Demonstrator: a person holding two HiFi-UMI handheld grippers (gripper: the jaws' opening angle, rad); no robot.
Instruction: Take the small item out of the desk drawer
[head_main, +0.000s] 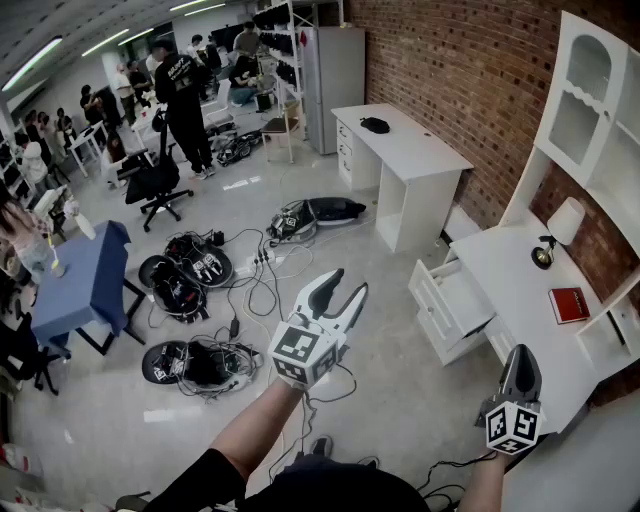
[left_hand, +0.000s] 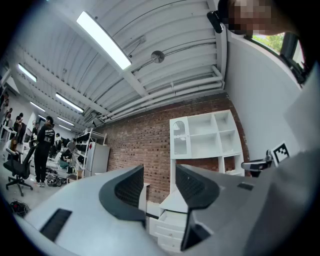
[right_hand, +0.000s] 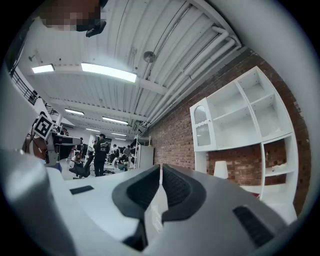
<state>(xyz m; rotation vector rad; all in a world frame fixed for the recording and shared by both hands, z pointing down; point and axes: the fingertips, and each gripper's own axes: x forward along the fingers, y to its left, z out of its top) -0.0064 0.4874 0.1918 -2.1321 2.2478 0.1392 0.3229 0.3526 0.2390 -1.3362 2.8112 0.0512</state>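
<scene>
White desk (head_main: 520, 290) sits against the brick wall (head_main: 450, 60) at right, and its top drawer (head_main: 452, 297) is pulled out over bare floor (head_main: 390, 400). There is open room in front of the drawer's front edge and between it and the grippers. The small item can't be made out: the drawer's inside looks plain white from the head view, too small to tell. A lamp (head_main: 563, 225) stands at the desk's far back corner, and a red book (head_main: 570, 303) lies by the back edge, under the shelf unit (head_main: 590, 90). Cables and black gear (head_main: 195, 270) clutter the floor left of the grippers, with a blue table (head_main: 85, 285) beyond them. A second white desk (head_main: 400, 150) stands further along the wall, apart from the first. The left gripper (head_main: 348, 282) is held out mid-frame on a bare forearm (head_main: 250, 430), pointing away, fingers apart with nothing between them. The right gripper (head_main: 521, 352) is lower, by the desk's near front corner, fingers together and empty. The left gripper view shows the pulled-out drawer in the gap between its jaws, with the shelf unit above. The right gripper view shows pads meeting, plus the shelf unit and lamp, but not the drawer. Only the head view shows the book and the floor clutter. People (head_main: 185, 95) stand well off at the room's far end.
</scene>
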